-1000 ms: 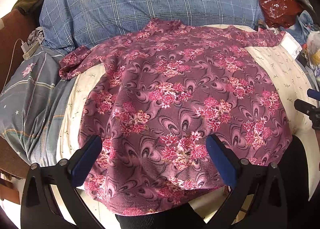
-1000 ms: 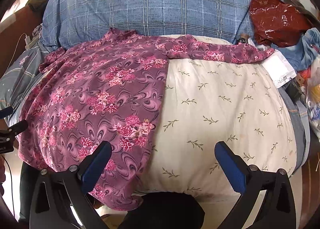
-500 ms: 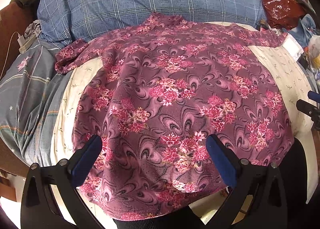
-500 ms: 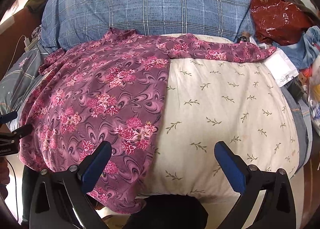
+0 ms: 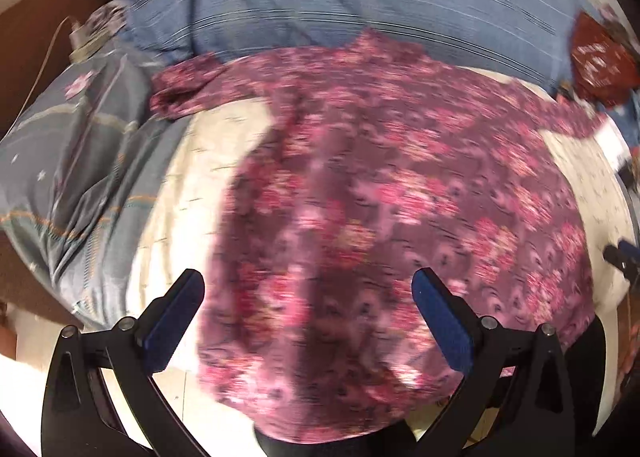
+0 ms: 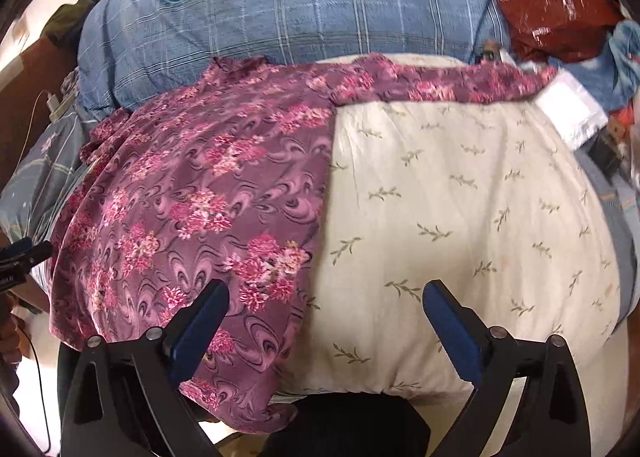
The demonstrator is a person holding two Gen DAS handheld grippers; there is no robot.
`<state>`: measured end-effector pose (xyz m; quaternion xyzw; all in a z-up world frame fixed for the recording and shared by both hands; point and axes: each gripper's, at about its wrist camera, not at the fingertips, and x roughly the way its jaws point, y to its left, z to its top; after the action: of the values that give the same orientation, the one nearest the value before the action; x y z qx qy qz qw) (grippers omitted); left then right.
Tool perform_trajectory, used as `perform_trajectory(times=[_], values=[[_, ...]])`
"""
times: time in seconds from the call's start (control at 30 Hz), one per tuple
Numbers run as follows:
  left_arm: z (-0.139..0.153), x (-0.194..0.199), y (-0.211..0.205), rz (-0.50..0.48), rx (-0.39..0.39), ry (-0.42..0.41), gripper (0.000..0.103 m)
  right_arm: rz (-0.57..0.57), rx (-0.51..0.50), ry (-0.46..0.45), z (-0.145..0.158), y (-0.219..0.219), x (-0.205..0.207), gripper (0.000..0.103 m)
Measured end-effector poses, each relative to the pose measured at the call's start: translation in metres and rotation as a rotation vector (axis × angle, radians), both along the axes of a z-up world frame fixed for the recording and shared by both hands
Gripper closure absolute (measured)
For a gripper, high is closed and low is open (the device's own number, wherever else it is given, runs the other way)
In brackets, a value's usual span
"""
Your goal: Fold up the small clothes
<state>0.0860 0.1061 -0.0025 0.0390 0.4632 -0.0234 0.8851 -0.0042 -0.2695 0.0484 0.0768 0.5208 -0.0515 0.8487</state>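
Left gripper (image 5: 308, 289): black frame with blue padded fingers, spread wide and holding nothing; it hangs over the lower hem area of the shirt, and its view is smeared by motion blur.
Right gripper (image 6: 326, 299): same black frame and blue pads, also spread wide and empty; its left finger sits over the shirt's side edge, its right finger over bare cushion.
Shirt (image 6: 200, 197): soft, thin purple fabric printed with pink flower clusters and swirling teardrop shapes, lying spread flat, front or back up cannot be told.
Shirt position: on the left part of the cream cushion (image 6: 460, 217) in the right wrist view, hem draping over the near edge.
Shirt direction: long axis runs from the near hem to the collar, which points away toward the blue plaid pillow (image 6: 320, 5); both sleeves stretch out sideways, one reaching a white packet (image 6: 572, 113).
Cushion: plump, rounded, cream cloth with small green sprig print.
Pillow: blue checked cotton with a round crest badge.
Left side: grey bedding (image 5: 80, 177) with stars, creased.
Far right: crinkly red plastic bag (image 6: 552, 1).
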Motion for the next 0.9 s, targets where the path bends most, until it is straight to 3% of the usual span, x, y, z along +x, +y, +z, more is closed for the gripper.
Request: perform_trajectory(times=[0.23,0.43,0.5,0.57,0.63,0.67,0.8,0.9], values=[[-0.007,0.008,0.057,0.167,0.0,0.025,0.0,0.01,0.034,0.033,-0.016,0.003,0.002,0.006],[-0.039,0.007,0.082,0.207,-0.056,0.145,0.0,0.051,0.118,0.071,-0.034,0.015,0.004,0.011],[-0.05,0.006,0.082,0.211,-0.047,0.177,0.0,0.073,0.174,0.097,-0.043,0.021,0.002,0.028],[-0.058,0.005,0.081,0.201,-0.071,0.197,0.0,0.082,0.183,0.103,-0.049,0.027,-0.004,0.033],[-0.069,0.006,0.082,0.199,-0.122,0.244,0.0,0.097,0.174,0.069,-0.048,0.03,-0.01,0.063],[-0.072,0.006,0.082,0.197,-0.149,0.256,0.001,0.099,0.181,0.068,-0.049,0.029,-0.011,0.099],[-0.072,0.002,0.081,0.201,-0.254,0.305,0.026,0.119,0.263,0.043,-0.039,0.014,-0.017,0.1],[-0.054,-0.007,0.082,0.182,-0.295,0.274,0.026,0.072,0.298,-0.07,0.003,-0.018,-0.029,0.1]])
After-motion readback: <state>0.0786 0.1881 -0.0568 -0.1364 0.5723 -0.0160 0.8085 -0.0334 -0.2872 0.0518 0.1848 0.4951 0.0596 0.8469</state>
